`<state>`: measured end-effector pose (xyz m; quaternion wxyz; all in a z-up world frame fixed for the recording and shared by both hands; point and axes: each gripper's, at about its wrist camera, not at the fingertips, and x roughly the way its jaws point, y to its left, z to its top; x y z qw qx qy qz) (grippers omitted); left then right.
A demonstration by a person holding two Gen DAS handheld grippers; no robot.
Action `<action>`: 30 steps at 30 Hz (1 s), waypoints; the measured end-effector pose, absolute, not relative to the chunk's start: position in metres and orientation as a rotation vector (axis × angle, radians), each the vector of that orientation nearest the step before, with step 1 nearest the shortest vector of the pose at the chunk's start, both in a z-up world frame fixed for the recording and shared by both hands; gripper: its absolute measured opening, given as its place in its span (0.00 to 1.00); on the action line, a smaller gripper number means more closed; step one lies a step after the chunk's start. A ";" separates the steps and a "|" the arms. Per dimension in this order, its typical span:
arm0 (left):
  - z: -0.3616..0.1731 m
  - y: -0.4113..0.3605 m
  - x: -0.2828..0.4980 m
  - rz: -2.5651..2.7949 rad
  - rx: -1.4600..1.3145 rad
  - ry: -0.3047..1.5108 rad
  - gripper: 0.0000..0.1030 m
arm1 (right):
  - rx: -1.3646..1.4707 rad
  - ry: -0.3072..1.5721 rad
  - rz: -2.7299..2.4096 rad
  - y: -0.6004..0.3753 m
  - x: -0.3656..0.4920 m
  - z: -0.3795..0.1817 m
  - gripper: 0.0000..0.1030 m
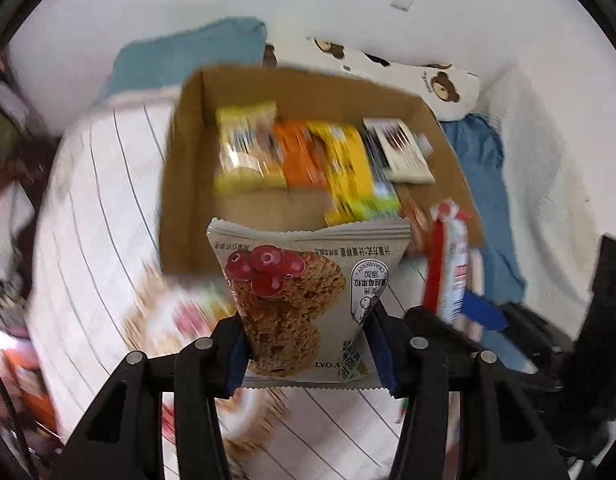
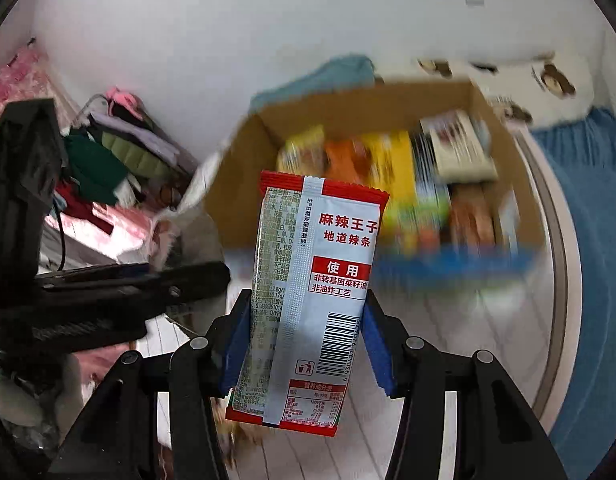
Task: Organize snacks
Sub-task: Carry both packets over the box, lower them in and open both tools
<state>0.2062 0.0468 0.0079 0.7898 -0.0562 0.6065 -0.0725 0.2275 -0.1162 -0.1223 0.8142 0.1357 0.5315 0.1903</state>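
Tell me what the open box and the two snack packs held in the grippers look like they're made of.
Box: plain brown cardboard, matte, with a raw cut rim.
Cranberry oat pack: thin printed plastic film, it seems, with a crimped serrated edge.
Red and white pack: glossy film, probably plastic or foil laminate, with a ridged back seam.

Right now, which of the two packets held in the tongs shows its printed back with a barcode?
The red-and-white spicy strip packet in the right tongs. The left tongs hold the cranberry oat cookie packet, showing its picture side.
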 end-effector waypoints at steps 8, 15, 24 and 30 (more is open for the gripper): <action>-0.062 0.093 0.310 -0.105 -0.105 1.476 0.47 | 0.308 1.211 0.371 -0.081 0.336 -0.145 0.53; -0.101 0.098 0.345 -0.065 -0.123 1.587 0.47 | 0.297 1.336 0.367 -0.066 0.376 -0.198 0.53; -0.116 0.100 0.341 -0.080 -0.195 1.636 0.78 | 0.371 1.460 0.356 -0.067 0.383 -0.243 0.95; -0.111 0.097 0.336 -0.062 -0.180 1.607 0.85 | 0.282 1.457 0.301 -0.075 0.383 -0.241 0.95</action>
